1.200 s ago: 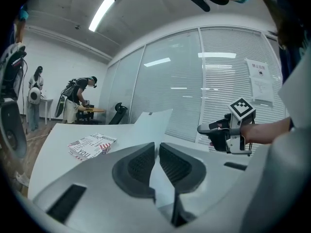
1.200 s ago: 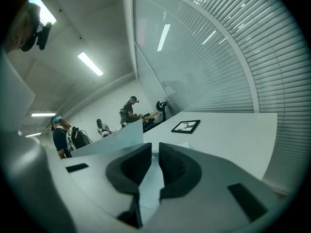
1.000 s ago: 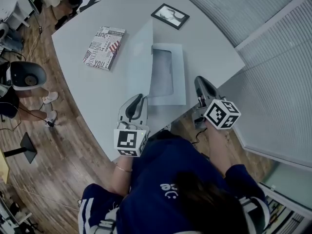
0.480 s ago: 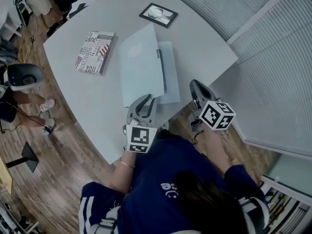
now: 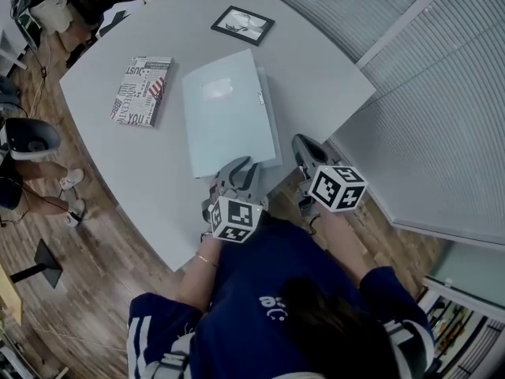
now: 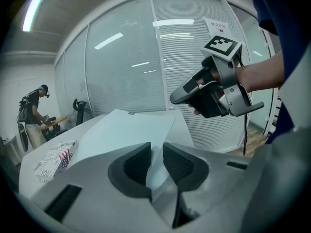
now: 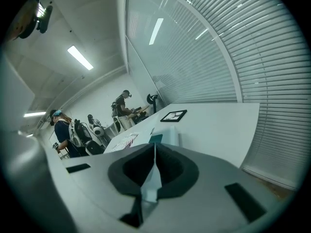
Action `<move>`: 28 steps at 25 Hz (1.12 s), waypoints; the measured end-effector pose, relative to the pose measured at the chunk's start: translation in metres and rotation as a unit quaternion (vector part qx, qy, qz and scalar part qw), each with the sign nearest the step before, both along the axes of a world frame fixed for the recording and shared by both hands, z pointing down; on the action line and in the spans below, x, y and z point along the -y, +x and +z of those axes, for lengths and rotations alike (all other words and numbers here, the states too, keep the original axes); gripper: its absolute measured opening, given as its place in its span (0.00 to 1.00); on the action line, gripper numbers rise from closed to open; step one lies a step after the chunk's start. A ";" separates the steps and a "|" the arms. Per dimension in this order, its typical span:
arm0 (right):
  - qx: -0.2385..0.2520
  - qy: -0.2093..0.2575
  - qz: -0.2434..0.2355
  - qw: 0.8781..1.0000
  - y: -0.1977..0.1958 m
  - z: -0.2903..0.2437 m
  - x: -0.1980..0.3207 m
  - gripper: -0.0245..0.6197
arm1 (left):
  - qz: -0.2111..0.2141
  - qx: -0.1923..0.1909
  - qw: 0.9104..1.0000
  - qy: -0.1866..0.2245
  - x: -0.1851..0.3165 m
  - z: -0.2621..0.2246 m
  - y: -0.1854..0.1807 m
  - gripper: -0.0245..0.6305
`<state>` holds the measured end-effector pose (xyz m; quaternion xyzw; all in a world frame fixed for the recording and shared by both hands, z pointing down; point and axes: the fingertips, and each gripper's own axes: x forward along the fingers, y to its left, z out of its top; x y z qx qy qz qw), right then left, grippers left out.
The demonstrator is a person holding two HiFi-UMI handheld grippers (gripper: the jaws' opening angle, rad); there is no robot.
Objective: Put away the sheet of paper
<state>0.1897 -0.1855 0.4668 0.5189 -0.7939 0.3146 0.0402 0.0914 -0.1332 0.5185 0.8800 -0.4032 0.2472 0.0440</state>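
A pale blue-green folder [image 5: 229,121] lies closed and flat on the white table [image 5: 316,77]. My left gripper [image 5: 241,166] is at the folder's near edge. In the left gripper view its jaws [image 6: 154,154] have just been opening, and the cover's edge [image 6: 124,130] stands between the pads with a gap on each side. My right gripper [image 5: 300,142] hovers at the table's edge, just right of the folder's near corner. Its pads [image 7: 154,161] are shut, with a thin pale sliver between them that I cannot identify. It also shows in the left gripper view [image 6: 194,93].
A printed book [image 5: 140,91] lies left of the folder and a black picture frame [image 5: 243,24] beyond it. A glass wall with blinds [image 5: 442,133] runs along the right. People stand at the far side of the room [image 7: 68,135].
The folder's raised cover has come down and now lies flat. My left gripper followed it down to the near edge and its jaws stand wider. The right gripper shifted slightly lower.
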 end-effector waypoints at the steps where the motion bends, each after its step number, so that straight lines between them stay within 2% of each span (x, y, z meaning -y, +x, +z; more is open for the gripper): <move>1: -0.006 -0.003 0.002 1.000 0.001 0.002 0.000 0.07 | 0.002 -0.007 1.000 -0.009 0.000 0.002 0.002 0.14; 5: -0.016 -0.013 -0.002 1.000 0.002 0.010 0.002 0.07 | 0.015 -0.034 0.999 -0.039 0.001 0.007 0.007 0.15; 7: -0.015 -0.016 -0.005 1.000 0.003 0.012 0.005 0.07 | 0.014 -0.068 0.995 -0.066 0.003 0.007 0.008 0.16; 9: -0.017 -0.019 -0.006 1.000 0.006 0.014 0.008 0.07 | -0.002 -0.113 0.989 -0.097 0.006 0.006 0.006 0.16; 12: -0.012 -0.024 -0.010 1.000 0.006 0.017 0.011 0.07 | -0.045 -0.158 0.978 -0.129 0.014 0.012 -0.006 0.16; 14: -0.008 -0.024 -0.012 1.000 0.004 0.018 0.010 0.07 | -0.074 -0.188 0.967 -0.153 0.020 0.018 -0.015 0.16; 16: -0.005 -0.027 -0.011 1.000 0.003 0.020 0.008 0.07 | -0.097 -0.209 0.957 -0.176 0.024 0.025 -0.021 0.15; 19: -0.012 -0.041 -0.008 0.999 0.003 0.024 0.005 0.07 | -0.115 -0.219 0.948 -0.202 0.028 0.039 -0.024 0.16; 21: -0.016 -0.045 -0.010 0.999 0.002 0.025 0.000 0.07 | -0.120 -0.216 0.946 -0.209 0.025 0.046 -0.023 0.15; 25: -0.006 -0.041 -0.010 0.999 -0.002 0.023 -0.003 0.07 | -0.111 -0.200 0.954 -0.196 0.023 0.044 -0.021 0.15; 28: 0.005 -0.025 -0.017 1.000 -0.012 0.017 -0.006 0.07 | -0.109 -0.216 0.952 -0.188 0.021 0.036 -0.024 0.15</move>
